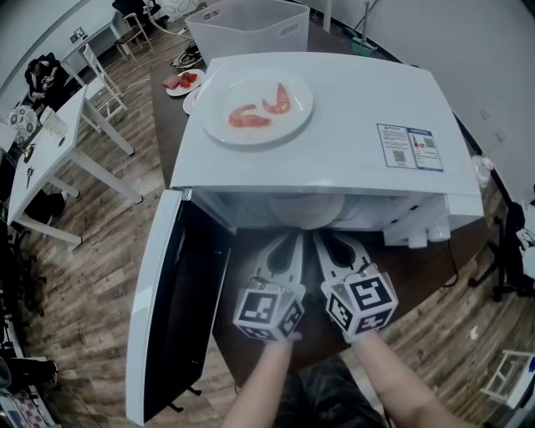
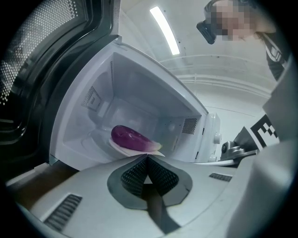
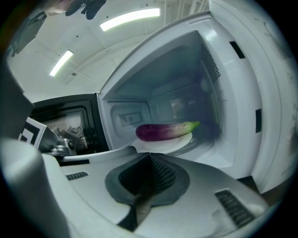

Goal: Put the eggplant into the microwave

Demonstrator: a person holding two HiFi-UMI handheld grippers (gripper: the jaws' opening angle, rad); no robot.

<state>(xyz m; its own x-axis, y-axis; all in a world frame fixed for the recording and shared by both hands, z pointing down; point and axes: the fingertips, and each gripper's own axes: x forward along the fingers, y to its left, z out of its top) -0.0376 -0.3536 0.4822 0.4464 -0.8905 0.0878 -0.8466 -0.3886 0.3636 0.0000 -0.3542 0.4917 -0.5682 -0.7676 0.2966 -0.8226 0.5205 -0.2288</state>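
Observation:
A purple eggplant point(image 2: 130, 138) point(image 3: 163, 131) with a green stem lies on a white plate point(image 2: 118, 147) point(image 3: 181, 141) inside the white microwave point(image 1: 351, 109). The microwave's door point(image 1: 180, 309) hangs wide open to the left. Both grippers hover side by side just outside the opening, pointing into the cavity, clear of the eggplant. My left gripper point(image 1: 294, 240) point(image 2: 146, 158) is shut, its tips meeting with nothing between them. My right gripper point(image 1: 323, 240) point(image 3: 150, 156) is also shut and empty. From the head view the eggplant is hidden under the microwave's top.
On top of the microwave sits a white plate point(image 1: 251, 84) with two shrimps point(image 1: 249, 117). A white bin point(image 1: 251, 25) and a small dish of red food point(image 1: 182, 81) stand behind. The control knobs point(image 1: 422, 234) are at the front right. White tables point(image 1: 58, 150) stand at left.

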